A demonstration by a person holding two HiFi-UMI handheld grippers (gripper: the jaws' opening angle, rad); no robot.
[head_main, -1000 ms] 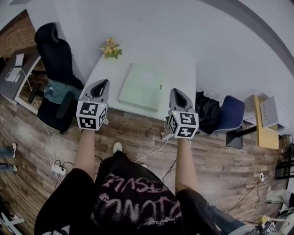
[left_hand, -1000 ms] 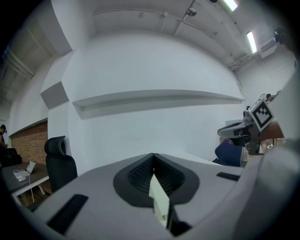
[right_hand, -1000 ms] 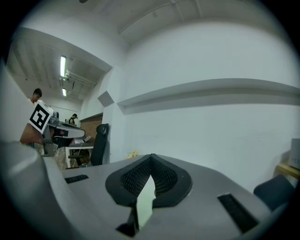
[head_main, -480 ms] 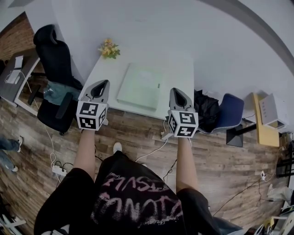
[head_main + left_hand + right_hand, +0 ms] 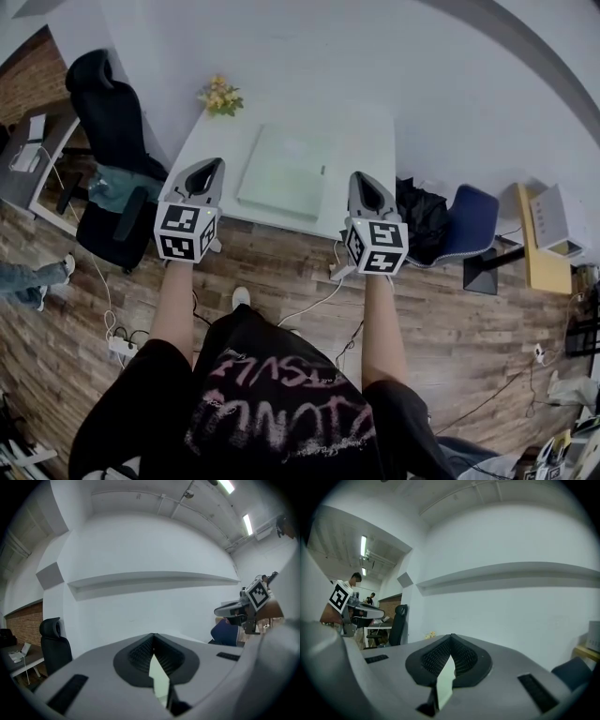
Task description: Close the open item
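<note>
- Pale-green item (image 5: 284,174) lies flat on the white table (image 5: 370,141), ahead of both pairs of fingers and lower than they are, in the gap between the two grippers.
- From the head view I see no raised lid or flap on it. It reads as one flat slab with a small dark mark at its right edge, so I judge the closing either done or very nearly done.
- The left gripper (image 5: 212,165) has its fingers together at the tips with nothing clamped between them. Only a pale sliver shows through the wedge behind the tips, as its own view (image 5: 153,636) shows.
- The right gripper (image 5: 362,178) likewise has its fingers meeting at the tips and carries nothing, as its own view (image 5: 451,637) shows.
- The left fingers hang just off the pale-green item's near left corner and the right fingers just off its near right corner. Neither pair touches it.
- Both grippers point about level at the wall, over the table's near edge.
- If a check finds the top not fully seated, the next move calls for one gripper to travel forward and down, then press its shut fingertips lightly on the top face. Otherwise there is only drawing back.
</note>
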